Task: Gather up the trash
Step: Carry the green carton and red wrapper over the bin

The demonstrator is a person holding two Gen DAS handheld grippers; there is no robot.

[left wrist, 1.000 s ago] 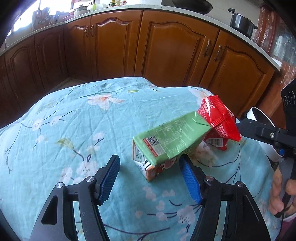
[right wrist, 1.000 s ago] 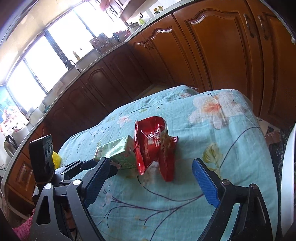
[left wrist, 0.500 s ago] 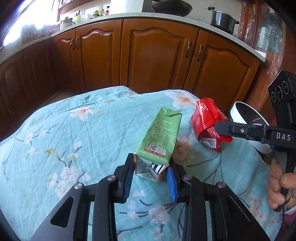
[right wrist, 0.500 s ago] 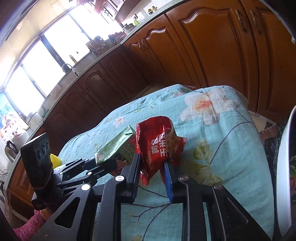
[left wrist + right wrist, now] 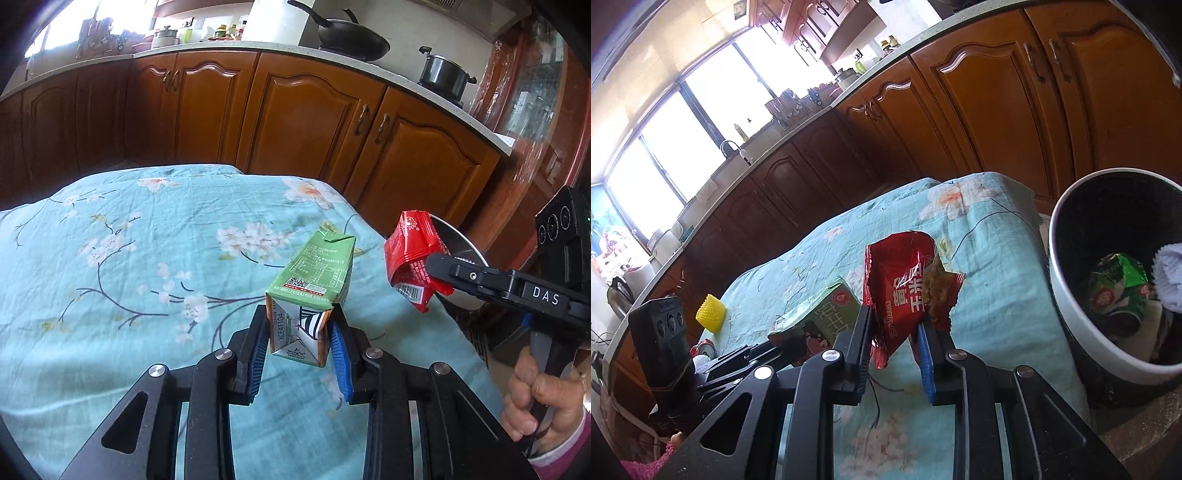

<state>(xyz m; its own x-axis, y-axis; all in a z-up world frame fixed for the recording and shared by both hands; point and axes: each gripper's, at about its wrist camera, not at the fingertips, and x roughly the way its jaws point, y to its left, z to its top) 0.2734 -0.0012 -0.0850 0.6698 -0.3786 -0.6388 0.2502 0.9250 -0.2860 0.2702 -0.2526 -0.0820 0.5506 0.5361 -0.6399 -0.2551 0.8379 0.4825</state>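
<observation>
So both grippers have something clamped right now. The left gripper (image 5: 299, 339) has its blue pads squeezed against the bottom end of the green drink carton (image 5: 314, 277), which sticks up and away from the camera, clear of the floral tablecloth (image 5: 129, 258). The right gripper (image 5: 894, 332) is pinching the red snack bag (image 5: 905, 288) by its lower corner, and the bag hangs upright, open and crumpled at the top. From the left wrist camera you can see the red bag out past the table's right edge, in front of the bin. That white trash bin (image 5: 1071, 302) sits just beside the table on the right, with a green wrapper (image 5: 1115, 284) and something white and fuzzy already inside. A yellow ribbed thing (image 5: 710, 312) sits further back on the cloth. A hand (image 5: 543, 398) in a pink sleeve grips the right tool's handle
</observation>
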